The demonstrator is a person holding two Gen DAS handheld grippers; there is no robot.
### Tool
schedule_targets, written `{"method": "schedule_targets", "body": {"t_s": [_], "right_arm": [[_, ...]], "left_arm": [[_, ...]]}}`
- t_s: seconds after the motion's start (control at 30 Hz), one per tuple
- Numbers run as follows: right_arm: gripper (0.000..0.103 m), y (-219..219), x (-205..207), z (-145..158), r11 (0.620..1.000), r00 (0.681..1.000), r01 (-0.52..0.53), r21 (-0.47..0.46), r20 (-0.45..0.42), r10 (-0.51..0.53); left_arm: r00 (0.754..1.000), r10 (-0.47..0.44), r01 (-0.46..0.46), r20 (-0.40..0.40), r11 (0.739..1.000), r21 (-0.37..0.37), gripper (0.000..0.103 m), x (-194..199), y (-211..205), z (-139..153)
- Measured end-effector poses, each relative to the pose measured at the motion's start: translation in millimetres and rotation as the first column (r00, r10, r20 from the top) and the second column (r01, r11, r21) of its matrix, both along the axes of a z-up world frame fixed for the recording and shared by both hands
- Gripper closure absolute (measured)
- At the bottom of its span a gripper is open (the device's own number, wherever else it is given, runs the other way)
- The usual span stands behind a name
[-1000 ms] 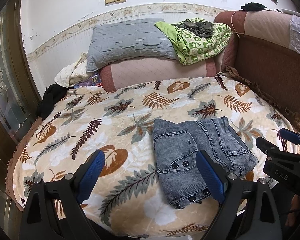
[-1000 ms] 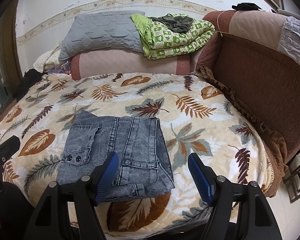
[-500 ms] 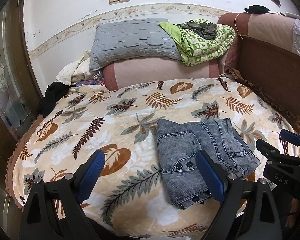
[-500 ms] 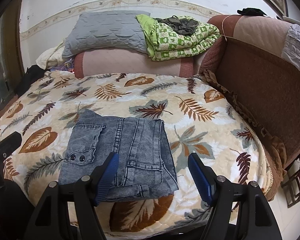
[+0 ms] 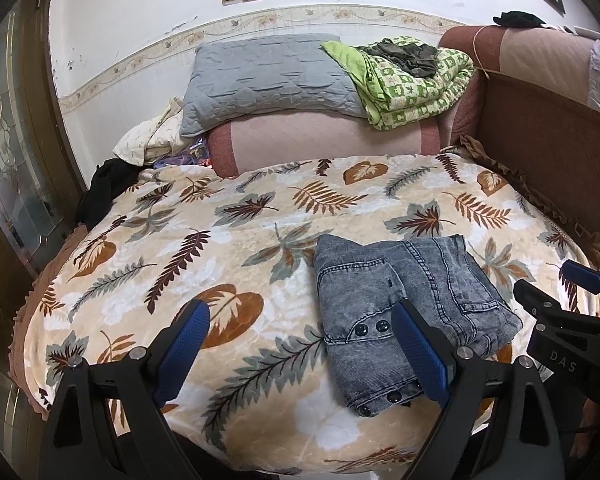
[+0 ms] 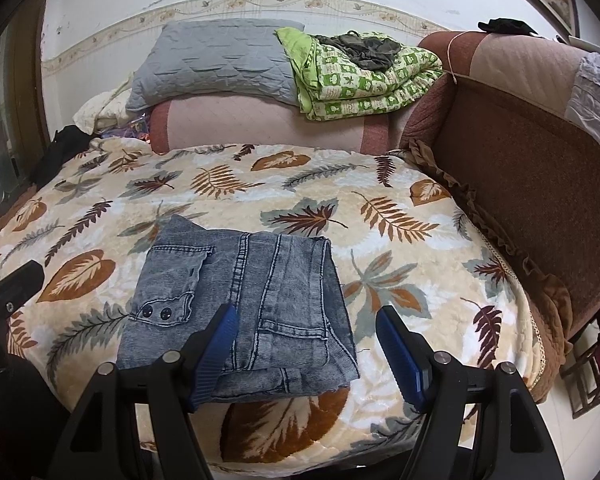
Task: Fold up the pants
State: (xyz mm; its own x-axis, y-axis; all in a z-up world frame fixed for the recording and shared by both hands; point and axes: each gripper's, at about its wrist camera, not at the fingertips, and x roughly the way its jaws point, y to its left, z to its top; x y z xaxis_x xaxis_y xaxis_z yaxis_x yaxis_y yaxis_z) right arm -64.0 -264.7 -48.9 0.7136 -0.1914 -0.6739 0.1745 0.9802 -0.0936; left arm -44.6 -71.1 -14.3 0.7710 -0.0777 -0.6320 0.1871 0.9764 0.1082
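The folded grey-blue denim pants [image 6: 240, 304] lie flat on the leaf-patterned bed blanket [image 6: 400, 216]. Left tongs [image 5: 300, 348] and right tongs [image 6: 306, 352] hover wide open, holding nothing.

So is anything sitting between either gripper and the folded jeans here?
Nothing visible. The folded jeans lie alone on the leaf-print blanket, directly ahead of the open right gripper and open left gripper.

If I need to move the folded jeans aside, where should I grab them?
Probably the thick layered edge nearest the right hand-held gripper, coming in low from the front. The folded jeans lie flat on the leaf-print blanket, so one finger must slip under the whole stack.
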Motion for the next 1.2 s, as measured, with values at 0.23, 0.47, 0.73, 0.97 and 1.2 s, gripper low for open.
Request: {"method": "schedule_targets", "body": {"t_s": [0.23,0.47,0.73,0.97,1.2], "right_arm": [[0.028,-0.4,0.1,-1.0,1.0,1.0,-0.002,-0.001,-0.001,0.002],[0.028,3.7,-0.9,-0.1,1.0,1.0,-0.011,-0.005,-0.001,0.011],[0.028,5.9,-0.2,-1.1,1.0,1.0,-0.017,-0.01,-0.007,0.017],[0.028,6.5,0.0,-1.2,1.0,1.0,-0.018,-0.012,-0.008,0.018],[0.028,7.9,0.6,-3.1,1.0,1.0,-0.022,-0.015,-0.013,0.022]], "left_arm": [[1.0,0.002,-0.002,-0.001,1.0,0.0,0.011,0.4,0.8,-0.4],[1.0,0.005,-0.005,-0.004,1.0,-0.006,0.011,0.5,2.8,-2.7],[1.0,0.018,-0.018,-0.013,1.0,-0.011,0.011,2.4,2.1,-4.3],[1.0,0.019,-0.019,-0.014,1.0,-0.012,0.011,2.5,2.8,-4.2],[1.0,0.021,-0.021,-0.017,1.0,-0.014,0.011,2.4,3.0,-4.6]]}}
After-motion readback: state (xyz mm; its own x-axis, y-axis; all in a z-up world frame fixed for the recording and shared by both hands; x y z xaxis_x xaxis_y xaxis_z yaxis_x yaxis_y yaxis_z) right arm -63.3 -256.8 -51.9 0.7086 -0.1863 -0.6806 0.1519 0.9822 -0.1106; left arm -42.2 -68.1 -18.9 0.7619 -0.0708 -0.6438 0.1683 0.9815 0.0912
